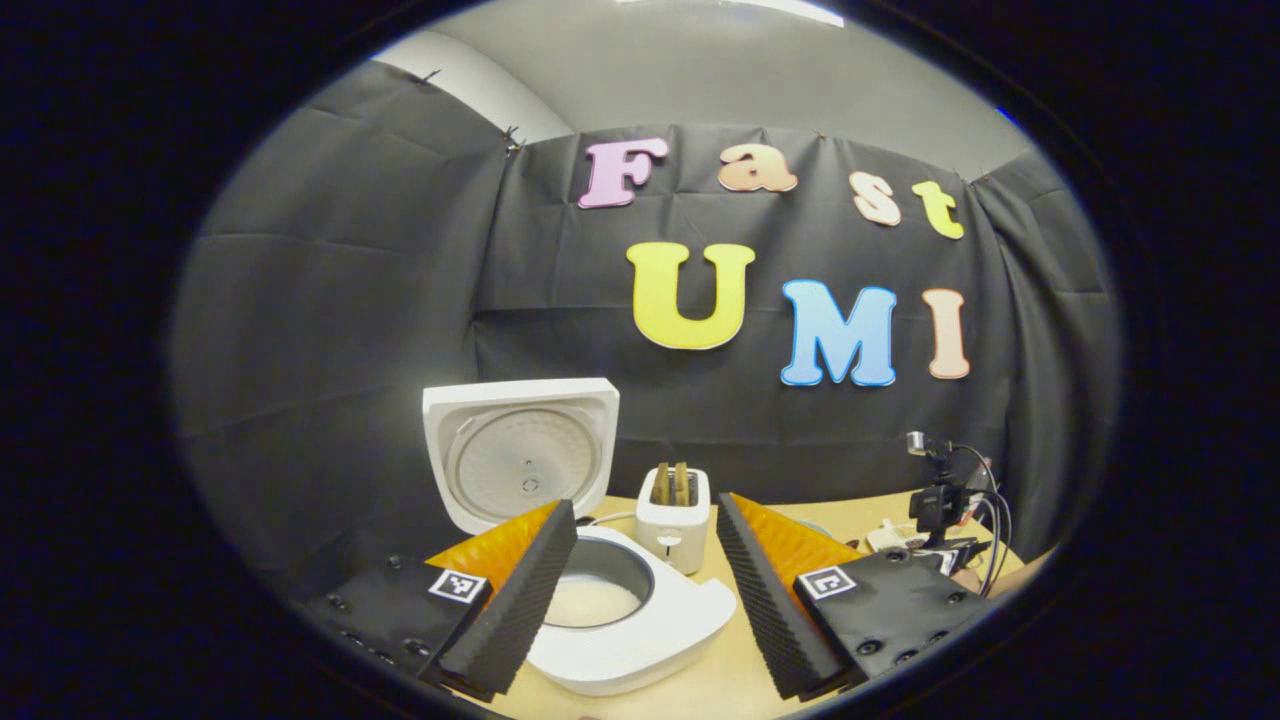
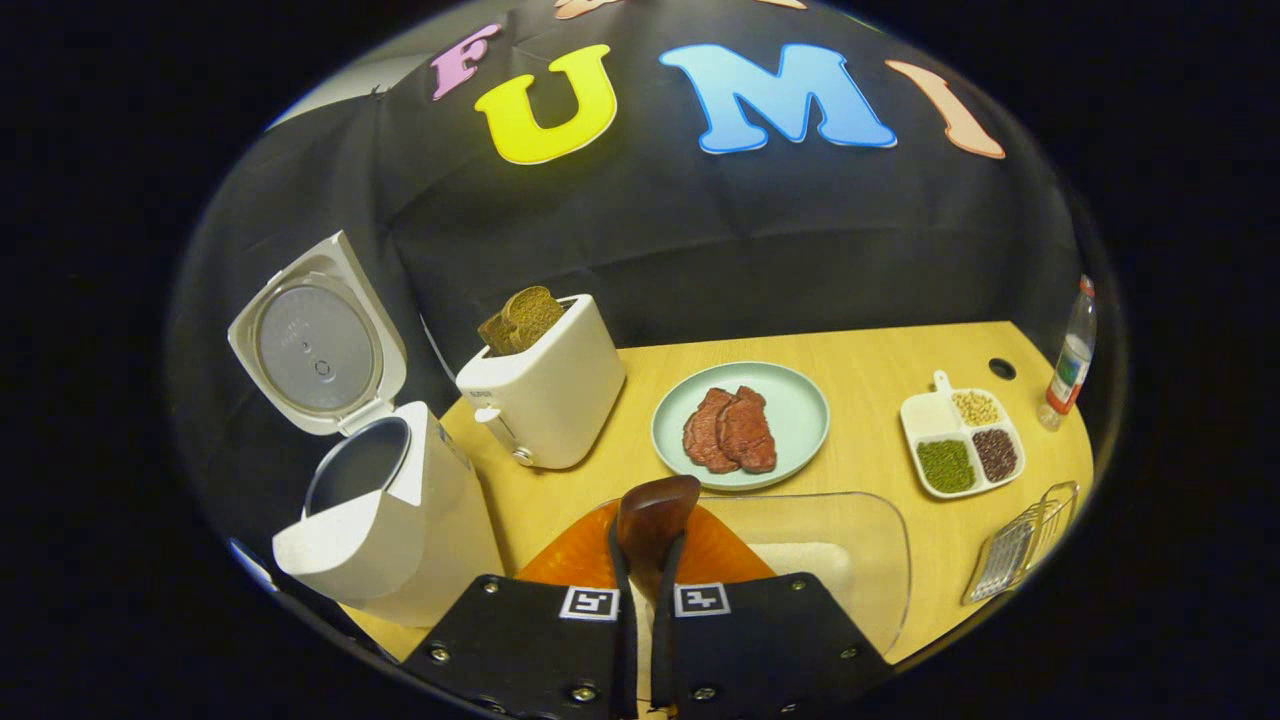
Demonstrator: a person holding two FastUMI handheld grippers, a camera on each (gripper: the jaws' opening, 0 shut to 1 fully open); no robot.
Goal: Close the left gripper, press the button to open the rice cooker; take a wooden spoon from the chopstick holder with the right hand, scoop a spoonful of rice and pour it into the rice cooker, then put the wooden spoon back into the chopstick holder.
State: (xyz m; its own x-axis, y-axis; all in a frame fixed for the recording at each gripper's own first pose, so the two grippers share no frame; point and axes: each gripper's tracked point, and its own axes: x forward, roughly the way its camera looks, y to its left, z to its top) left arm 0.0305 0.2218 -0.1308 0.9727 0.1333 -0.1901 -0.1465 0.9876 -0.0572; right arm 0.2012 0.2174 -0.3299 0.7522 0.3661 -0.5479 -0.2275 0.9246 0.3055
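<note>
The white rice cooker (image 1: 640,640) stands open, its lid (image 1: 520,450) tipped up and back. My left gripper (image 1: 645,505) hangs open just above it, a finger on each side of the inner pot (image 1: 600,590), whose bottom looks pale. My right gripper (image 2: 648,560) is shut on the handle of a dark wooden spoon (image 2: 655,512). The spoon's bowl points forward over a clear container of white rice (image 2: 830,560). I cannot tell whether the spoon carries rice. The open rice cooker (image 2: 400,520) stands to the left of the right gripper.
A white toaster (image 2: 545,395) with bread stands behind the cooker. A pale green plate (image 2: 800,410) holds meat slices. A divided white dish (image 2: 930,415) of beans, a bottle (image 2: 1070,360) and a metal wire holder (image 2: 1020,545) sit at the table's right. A small camera with cables (image 1: 940,500) stands farther right.
</note>
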